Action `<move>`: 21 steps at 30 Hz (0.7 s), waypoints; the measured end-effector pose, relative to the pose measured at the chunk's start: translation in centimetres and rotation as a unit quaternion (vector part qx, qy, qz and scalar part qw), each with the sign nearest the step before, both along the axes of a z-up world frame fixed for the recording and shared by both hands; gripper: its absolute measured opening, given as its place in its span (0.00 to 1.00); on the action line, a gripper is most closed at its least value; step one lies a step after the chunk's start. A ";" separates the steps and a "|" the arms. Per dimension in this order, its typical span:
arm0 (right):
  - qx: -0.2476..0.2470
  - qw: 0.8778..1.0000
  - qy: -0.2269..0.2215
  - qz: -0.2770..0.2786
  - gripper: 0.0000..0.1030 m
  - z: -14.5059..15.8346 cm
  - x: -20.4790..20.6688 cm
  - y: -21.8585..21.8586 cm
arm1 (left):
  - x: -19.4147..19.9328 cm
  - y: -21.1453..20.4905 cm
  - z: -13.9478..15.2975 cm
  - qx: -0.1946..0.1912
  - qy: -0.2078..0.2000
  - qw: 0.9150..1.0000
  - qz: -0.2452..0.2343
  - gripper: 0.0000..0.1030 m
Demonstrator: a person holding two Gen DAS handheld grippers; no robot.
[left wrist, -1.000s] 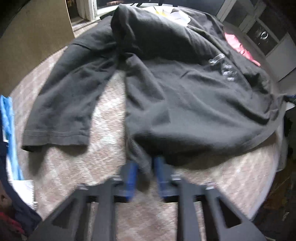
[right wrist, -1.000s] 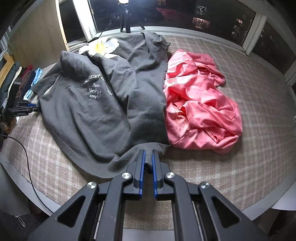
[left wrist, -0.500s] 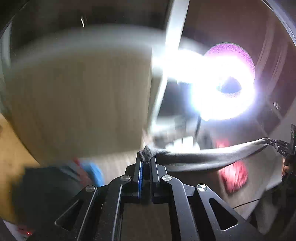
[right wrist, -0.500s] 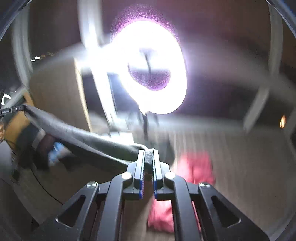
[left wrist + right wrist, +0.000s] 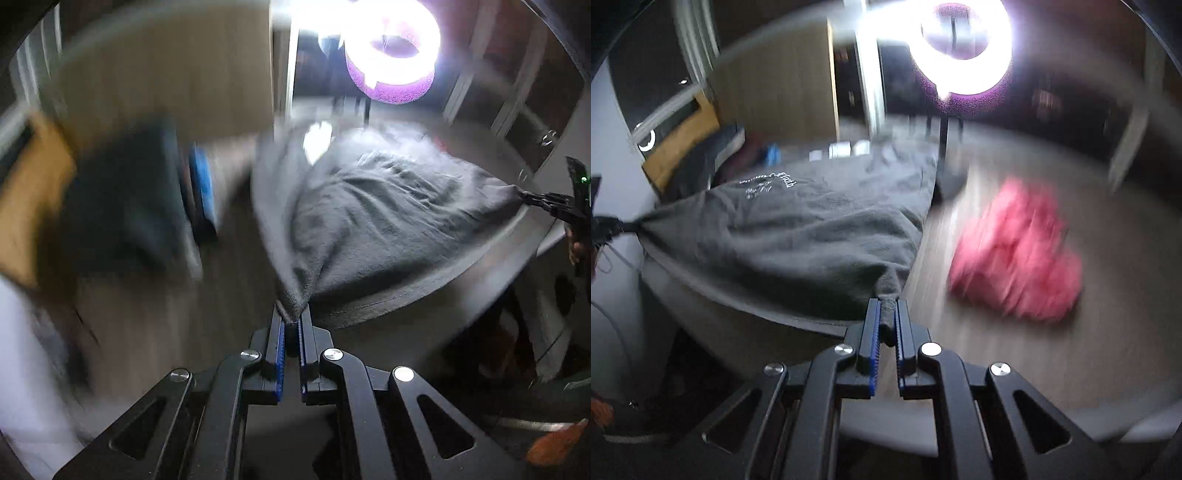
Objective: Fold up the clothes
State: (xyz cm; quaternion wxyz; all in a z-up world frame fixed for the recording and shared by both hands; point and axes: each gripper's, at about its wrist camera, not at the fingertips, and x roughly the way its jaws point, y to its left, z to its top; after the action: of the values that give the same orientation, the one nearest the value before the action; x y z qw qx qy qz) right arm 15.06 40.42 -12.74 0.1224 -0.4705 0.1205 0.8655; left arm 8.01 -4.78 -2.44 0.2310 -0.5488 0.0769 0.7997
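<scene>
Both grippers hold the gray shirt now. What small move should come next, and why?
Probably lower both grippers together and draw the hem taut, so the shirt lands flat. The left gripper and right gripper each pinch a hem corner, the cloth between them sags and is wrinkled, and its far part lies on the bed. Keep it clear of the pink garment beside it.

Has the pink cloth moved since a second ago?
Cannot tell. The pink cloth now lies apart from the gray sweatshirt, which earlier overlapped it, but the sweatshirt has been lifted and the camera has swung, so the gap may come from those alone.
</scene>
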 end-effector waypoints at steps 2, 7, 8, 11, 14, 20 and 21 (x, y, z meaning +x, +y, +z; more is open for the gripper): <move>-0.037 0.999 -0.034 -0.017 0.07 -5.2 1.7 -1.2 | 1.3 -0.9 -5.2 0.008 -0.053 0.999 0.009 0.05; -0.079 0.993 -0.081 -0.039 0.07 -11.4 4.3 -3.7 | 3.1 -0.7 -11.5 0.031 -0.120 0.992 0.002 0.05; -0.081 0.992 -0.084 -0.044 0.07 -11.5 4.5 -3.9 | 3.2 -0.5 -11.8 0.031 -0.125 0.992 0.000 0.05; -0.078 0.992 -0.085 -0.057 0.07 -10.7 4.9 -3.9 | 2.7 -0.6 -11.6 0.036 -0.125 0.991 -0.001 0.05; -0.067 0.993 -0.070 -0.066 0.07 -8.4 5.7 -3.7 | 2.0 -0.8 -9.5 0.053 -0.103 0.993 -0.002 0.05; -0.036 0.994 -0.065 -0.081 0.07 -5.7 7.2 -4.8 | 2.5 -0.8 -9.5 0.045 -0.103 0.993 -0.035 0.05; -0.045 0.993 -0.075 -0.085 0.07 -6.9 7.2 -4.7 | 2.6 -0.6 -10.2 0.041 -0.110 0.992 -0.041 0.05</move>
State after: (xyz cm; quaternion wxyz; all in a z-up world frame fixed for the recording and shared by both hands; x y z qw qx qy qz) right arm 22.23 35.70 -19.61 0.1829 -0.5273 0.1890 0.8079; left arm 10.62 -5.37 -12.67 0.2931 -0.6199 0.0410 0.7267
